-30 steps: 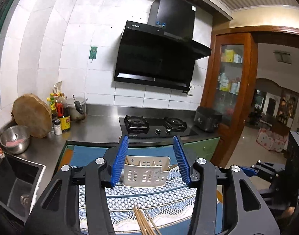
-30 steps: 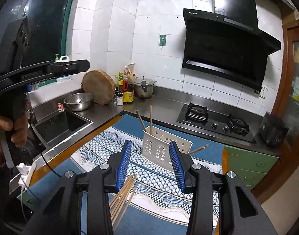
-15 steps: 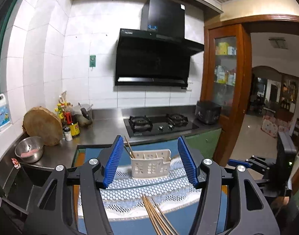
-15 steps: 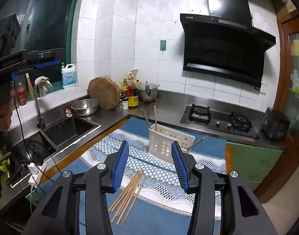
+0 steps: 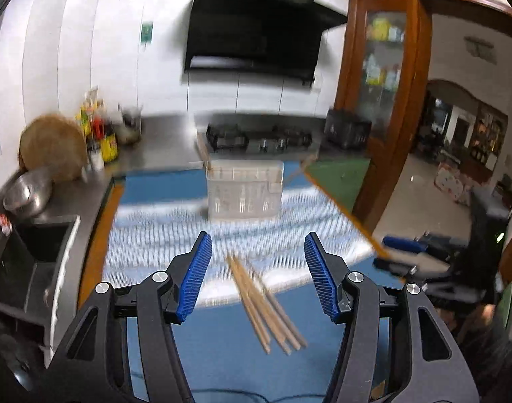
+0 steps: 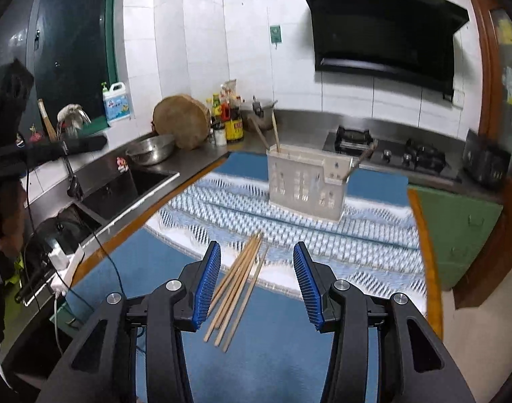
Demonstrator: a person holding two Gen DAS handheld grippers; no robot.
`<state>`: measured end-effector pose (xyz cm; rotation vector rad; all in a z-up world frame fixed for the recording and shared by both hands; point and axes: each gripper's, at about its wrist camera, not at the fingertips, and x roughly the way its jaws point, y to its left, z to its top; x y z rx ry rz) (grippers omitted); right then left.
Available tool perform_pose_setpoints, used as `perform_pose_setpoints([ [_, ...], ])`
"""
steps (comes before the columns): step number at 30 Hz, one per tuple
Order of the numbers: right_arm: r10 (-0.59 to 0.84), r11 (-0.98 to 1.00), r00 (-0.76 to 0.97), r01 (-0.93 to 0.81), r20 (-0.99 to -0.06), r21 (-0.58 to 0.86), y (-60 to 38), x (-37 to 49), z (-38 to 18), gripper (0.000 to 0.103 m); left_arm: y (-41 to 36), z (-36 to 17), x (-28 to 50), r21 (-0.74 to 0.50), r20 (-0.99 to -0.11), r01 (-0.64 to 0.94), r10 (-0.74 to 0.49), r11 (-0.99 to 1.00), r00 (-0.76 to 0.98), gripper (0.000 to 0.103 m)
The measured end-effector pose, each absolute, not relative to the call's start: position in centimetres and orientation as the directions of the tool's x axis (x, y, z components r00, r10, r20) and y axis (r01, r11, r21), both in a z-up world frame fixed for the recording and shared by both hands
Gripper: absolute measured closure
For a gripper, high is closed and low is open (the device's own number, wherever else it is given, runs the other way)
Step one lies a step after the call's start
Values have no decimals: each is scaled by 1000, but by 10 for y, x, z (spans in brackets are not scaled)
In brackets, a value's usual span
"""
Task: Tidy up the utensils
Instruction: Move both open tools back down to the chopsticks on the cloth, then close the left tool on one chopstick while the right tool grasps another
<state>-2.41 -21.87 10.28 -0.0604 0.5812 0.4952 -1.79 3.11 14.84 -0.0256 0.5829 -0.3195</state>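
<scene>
Jaws spread and empty, both grippers point(image 5: 257, 277) point(image 6: 257, 282) now lower over the chopsticks point(image 6: 237, 287).

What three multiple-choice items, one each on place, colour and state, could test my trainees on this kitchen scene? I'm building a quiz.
1. Where do the loose chopsticks lie?
A. in the sink
B. on the blue mat, nearer the camera than the white holder
C. on the stove

2. What colour are the pads on the fingers?
A. blue
B. red
C. yellow

3. What is the right gripper doing?
A. clamping a chopstick
B. gripping the holder
C. open, holding nothing

Answers:
1 B: they rest on the mat, short of the holder.
2 A: both pads are blue.
3 C: the fingers stand apart above the chopsticks.
</scene>
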Motion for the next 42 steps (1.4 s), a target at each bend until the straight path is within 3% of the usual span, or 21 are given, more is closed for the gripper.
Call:
perform_pose_setpoints([
  [9,384,901,698,-426,-605,80,-201,-32,40,65,32,21,3,-183,-719,223,-285,957,634,50],
  [16,363,904,637,-418,-680,90,-181,-24,-9,74,15,-34,7,-176,-783,223,-274,959,559,57],
  [18,368,903,605,-414,-706,116,-175,-19,-25,81,11,-45,9,-180,-794,222,-274,958,542,61],
  [25,371,901,558,-410,-742,142,-162,-12,-54,89,-1,-68,18,-197,-808,226,-288,954,514,68],
  [30,356,904,539,-406,-764,135,-157,-7,-67,91,-6,-78,24,-189,-816,227,-281,956,505,74],
  [38,343,907,528,-402,-777,127,-154,-1,-75,93,-12,-78,30,-134,-817,232,-240,963,525,74],
  [42,323,911,533,-400,-782,103,-151,-1,-80,95,-10,-79,34,-110,-817,223,-216,969,535,86],
])
